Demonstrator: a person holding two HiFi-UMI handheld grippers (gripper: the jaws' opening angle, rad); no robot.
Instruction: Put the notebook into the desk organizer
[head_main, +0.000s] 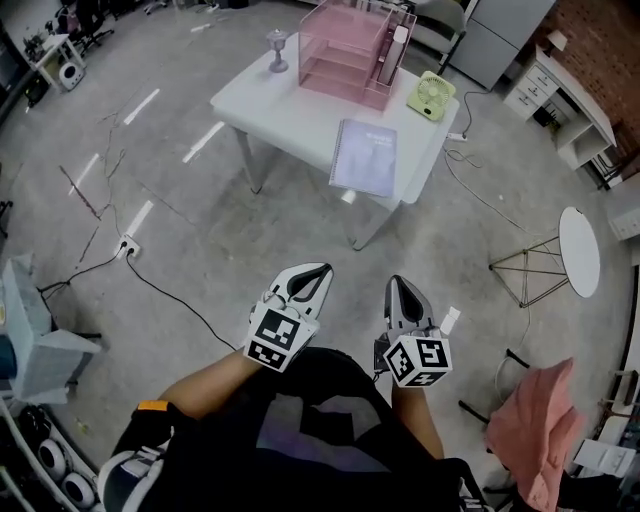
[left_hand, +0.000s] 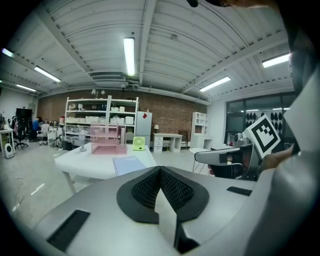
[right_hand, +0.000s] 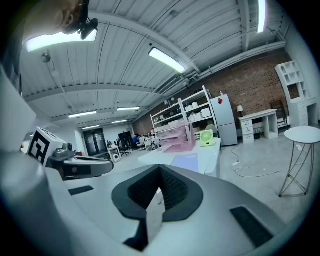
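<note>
At twelve o'clock, well ahead of us, the notebook (head_main: 365, 157) lies flat on the surface (head_main: 265, 95), at six o'clock of the organizer (head_main: 345, 55). Our left gripper (head_main: 314, 276) and right gripper (head_main: 398, 288) both have their fingers pressed together, empty. We should first step closer, then open one pair wide and take the near edge squarely. Thin and pale lilac, it would probably sag if pinched at a corner.

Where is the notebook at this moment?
In the head view the notebook lies flat at the white table's near edge, just in front of the pink desk organizer, with the green fan behind it to the right.
</note>
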